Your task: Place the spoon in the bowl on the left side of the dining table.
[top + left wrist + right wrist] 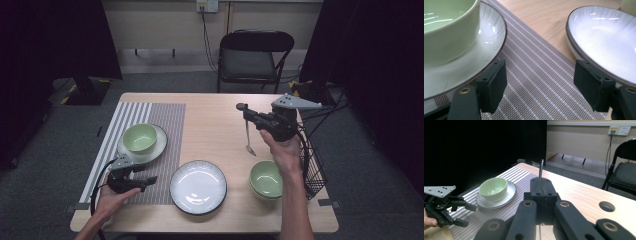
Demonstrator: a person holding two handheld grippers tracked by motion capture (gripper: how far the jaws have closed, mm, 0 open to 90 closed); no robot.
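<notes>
— Starting at the left, what have I got?

— My left tool (142, 181) sits low over the striped placemat (165, 117), jaws apart and holding nothing. Its own view crops the green bowl (447, 27) and the plate under it (485, 43), and the empty white plate (607, 42) runs off the frame.

— And on the right?

— My right tool (243, 111) is clenched on a metal spoon (248, 140) hanging above the counter (215, 125). From the right gripper view the spoon's handle (540, 170) pokes up past the pads; its bowl end is hidden behind them.

— Anything nearer?

— A second green bowl (266, 179), partly covered by my right wrist.
</notes>
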